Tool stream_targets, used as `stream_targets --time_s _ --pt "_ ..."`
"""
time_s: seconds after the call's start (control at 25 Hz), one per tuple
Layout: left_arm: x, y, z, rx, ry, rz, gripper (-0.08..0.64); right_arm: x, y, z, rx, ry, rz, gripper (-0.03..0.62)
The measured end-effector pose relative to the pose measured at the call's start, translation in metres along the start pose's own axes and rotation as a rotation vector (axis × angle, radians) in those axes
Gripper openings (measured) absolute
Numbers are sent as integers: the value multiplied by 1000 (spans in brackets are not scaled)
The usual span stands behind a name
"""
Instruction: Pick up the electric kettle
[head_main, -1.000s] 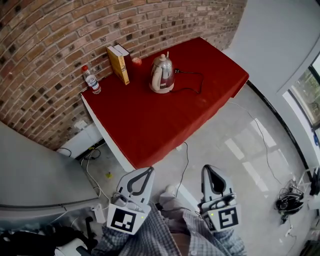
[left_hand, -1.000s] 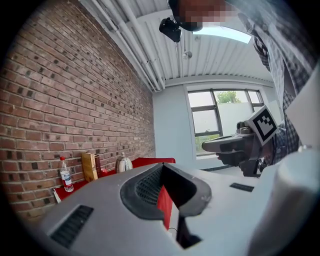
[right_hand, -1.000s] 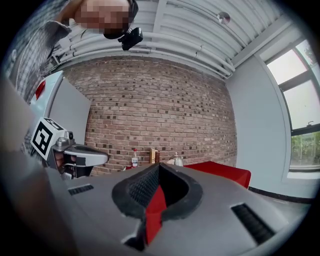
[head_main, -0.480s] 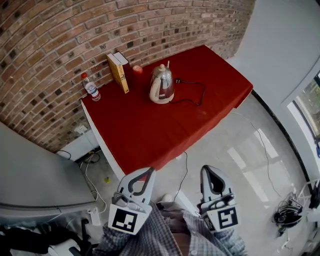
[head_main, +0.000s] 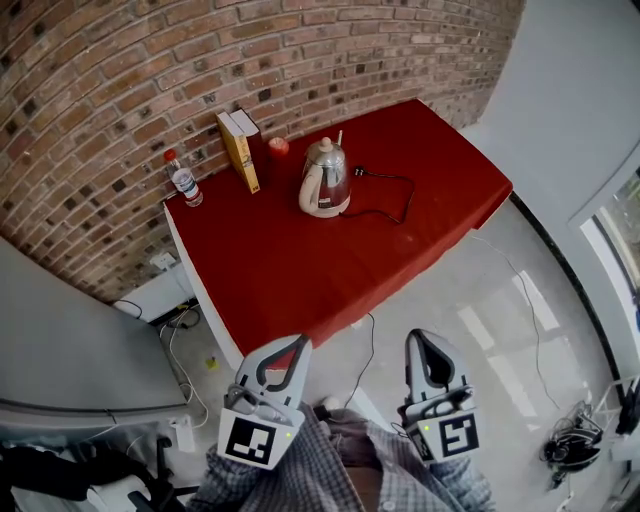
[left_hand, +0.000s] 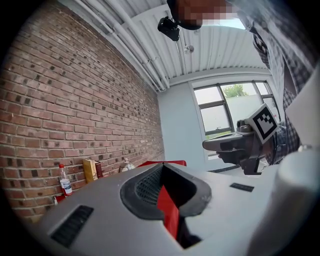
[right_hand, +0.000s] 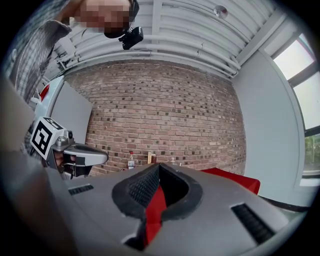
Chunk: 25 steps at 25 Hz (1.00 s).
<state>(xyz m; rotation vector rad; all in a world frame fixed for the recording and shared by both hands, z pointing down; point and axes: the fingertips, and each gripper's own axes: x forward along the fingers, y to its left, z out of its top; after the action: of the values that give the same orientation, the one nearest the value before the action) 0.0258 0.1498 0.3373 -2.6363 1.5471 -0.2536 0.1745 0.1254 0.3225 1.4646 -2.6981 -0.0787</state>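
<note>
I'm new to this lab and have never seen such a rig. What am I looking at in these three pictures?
No robot here: a person holds two hand grippers, the left gripper and right gripper. The overhead picture comes from a camera on the person's head; the other two come from cameras riding on each gripper, looking along its jaws. Both pairs of jaws are shut and hold nothing. Ahead, on the red-covered table, stand an electric kettle with its cord, a plastic bottle and a yellow box.
</note>
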Motion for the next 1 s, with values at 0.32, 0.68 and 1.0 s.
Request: stream_targets --time_s 0.32,0.68,1.0 --pt "8 -7 2 47 8 -35 6 -6 -8 -2 15 11 -37 6" --pt "19 -11 -2 38 15 -82 6 -18 -17 -12 19 33 -94 6" --pt "36 -8 -6 12 11 -96 6 -10 -23 -17 -16 74 -110 6"
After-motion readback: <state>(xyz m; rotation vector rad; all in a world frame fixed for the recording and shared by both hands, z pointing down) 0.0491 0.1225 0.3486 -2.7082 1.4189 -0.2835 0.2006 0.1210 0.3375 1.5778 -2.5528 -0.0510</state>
